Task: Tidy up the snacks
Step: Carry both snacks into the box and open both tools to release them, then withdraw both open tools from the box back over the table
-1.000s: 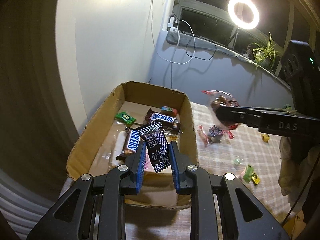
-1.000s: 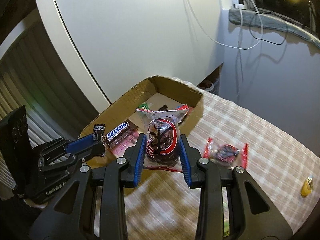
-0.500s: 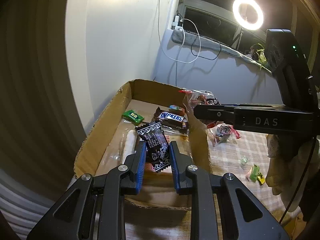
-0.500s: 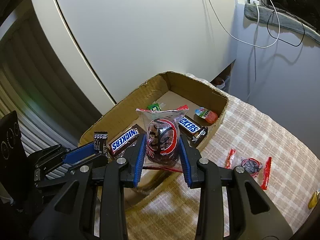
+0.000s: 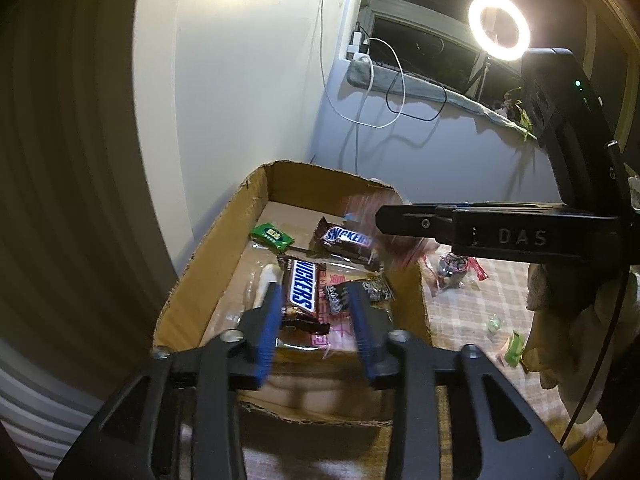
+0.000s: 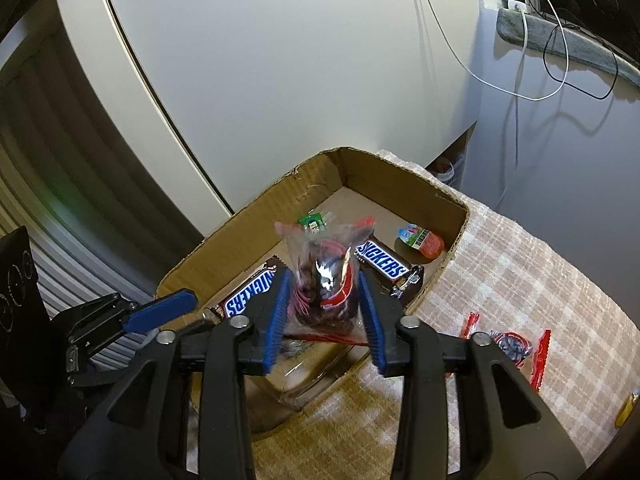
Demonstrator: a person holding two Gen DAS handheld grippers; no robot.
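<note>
White "SNICKERS" lettering marks two brown bars (image 5: 303, 291) (image 5: 346, 237) in the cardboard box (image 5: 208, 256). Left gripper (image 5: 316, 322) jaws have just opened; the black printed packet (image 5: 360, 291) lies below. Right gripper (image 6: 326, 316), marked "DAS", has parted from the clear red-trimmed packet (image 6: 326, 276) between its blue pads.

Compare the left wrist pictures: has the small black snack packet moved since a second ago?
Yes. The black packet has dropped from the opening left gripper into the cardboard box, beside a Snickers bar.
</note>
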